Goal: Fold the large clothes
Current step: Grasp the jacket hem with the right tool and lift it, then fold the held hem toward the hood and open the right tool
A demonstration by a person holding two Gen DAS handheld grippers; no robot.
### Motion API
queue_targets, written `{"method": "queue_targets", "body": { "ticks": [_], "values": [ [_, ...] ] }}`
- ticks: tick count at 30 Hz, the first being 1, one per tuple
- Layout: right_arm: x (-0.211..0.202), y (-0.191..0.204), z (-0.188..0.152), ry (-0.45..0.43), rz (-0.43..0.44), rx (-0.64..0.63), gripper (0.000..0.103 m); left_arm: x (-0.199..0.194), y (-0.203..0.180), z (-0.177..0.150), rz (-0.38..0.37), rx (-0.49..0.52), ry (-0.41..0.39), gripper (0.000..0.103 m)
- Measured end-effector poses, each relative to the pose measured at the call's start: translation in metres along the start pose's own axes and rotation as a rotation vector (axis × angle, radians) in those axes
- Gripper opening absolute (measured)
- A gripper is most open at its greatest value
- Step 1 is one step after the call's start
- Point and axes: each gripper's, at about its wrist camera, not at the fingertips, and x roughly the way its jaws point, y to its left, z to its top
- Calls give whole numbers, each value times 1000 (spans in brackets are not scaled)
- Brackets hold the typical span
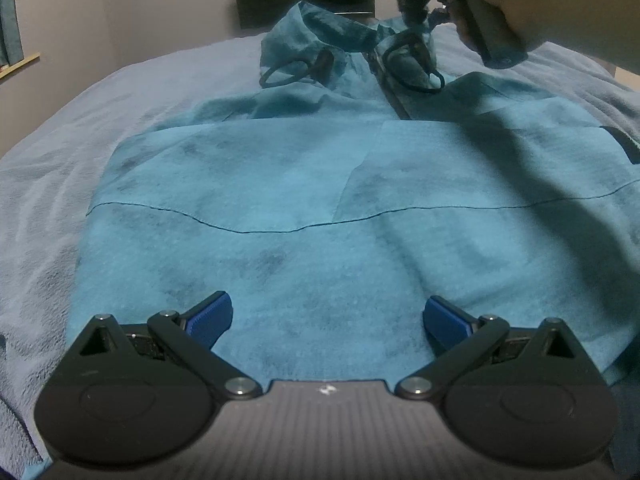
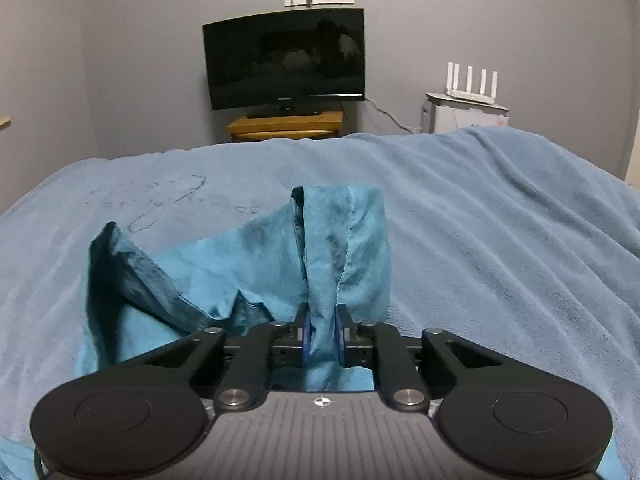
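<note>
Right tool [image 2: 322, 338] pinches a bunched fold of the fuzzy teal garment [image 2: 256, 264]; left tool [image 1: 327, 320] gapes empty.

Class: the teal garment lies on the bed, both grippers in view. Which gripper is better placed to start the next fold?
Right. The right gripper is already shut on the teal garment near its collar. The left gripper is open above the hem, holding nothing.

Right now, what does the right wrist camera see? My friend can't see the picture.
The right gripper is shut on a fold of a teal garment, lifting it off a blue blanket. Behind stand a dark TV and a white router.
</note>
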Motion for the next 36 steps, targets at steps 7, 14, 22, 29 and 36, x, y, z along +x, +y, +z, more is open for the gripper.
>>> {"method": "queue_targets", "body": {
  "ticks": [7,14,22,29,36],
  "values": [
    [-68,-12,-28,-195,101,-96,6,-1,4,0,-2,-8,-22,103],
    [-166,-39,-108,-320,177,-215,6,-6,26,6,74,-100,-90,103],
    [-223,-76,-202,-263,169,-304,1,-14,43,6,109,-142,-139,103],
    [-229,-145,-226,-71,99,-25,13,-11,47,10,112,-158,-129,103],
    [-239,-163,-215,-95,191,148,54,-22,55,8,114,-185,-140,103]
  ]
}}
